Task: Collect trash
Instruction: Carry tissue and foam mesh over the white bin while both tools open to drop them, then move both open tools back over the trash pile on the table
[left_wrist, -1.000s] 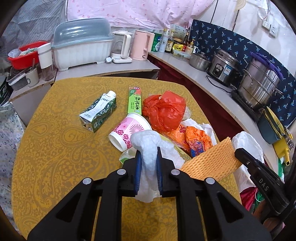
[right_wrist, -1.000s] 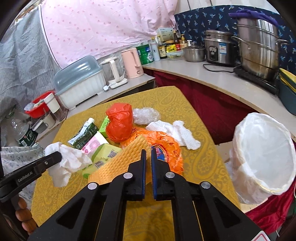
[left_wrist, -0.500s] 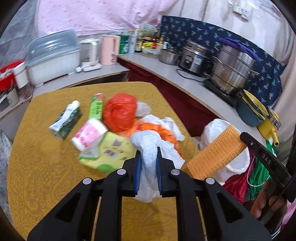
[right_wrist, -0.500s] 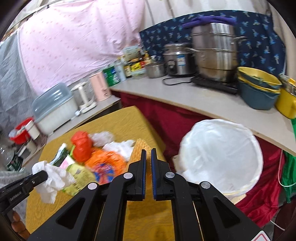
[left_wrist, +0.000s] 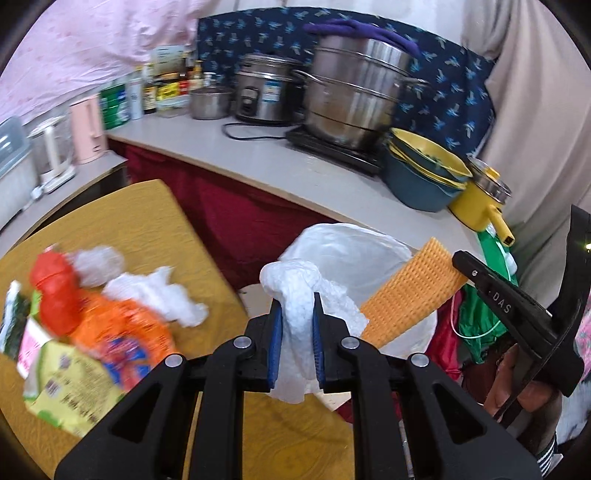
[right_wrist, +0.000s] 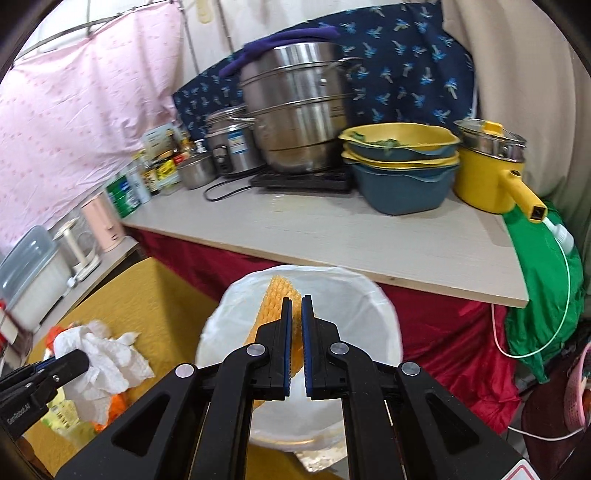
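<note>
Step in hand: I judge this the drop-off leg; both loads are up off the bench and I am at the bin.

Right hand-held gripper: pads pressed onto the orange waffle cloth, lower centre of the right view. The cloth hangs over the mouth of the white-lined bin, its far end inside the rim line.

Left hand-held gripper: pinching a crumpled white tissue wad, bottom centre of the left view. The wad sits near the bin liner but looks short of its mouth; depth is hard to read.

Bin position: beside the bench edge, below the grey worktop with the pots.

Remaining trash: red bag, orange wrapper, yellow-green packet, more white tissue, all left of the left view, blurred.

Next move, right: spread the pads and let the cloth fall; it seems centred enough.

Next move, left: carry the wad further over the rim before letting go, else it may land on the bench or floor.

Watch: tissue may cling to the pads.
</note>
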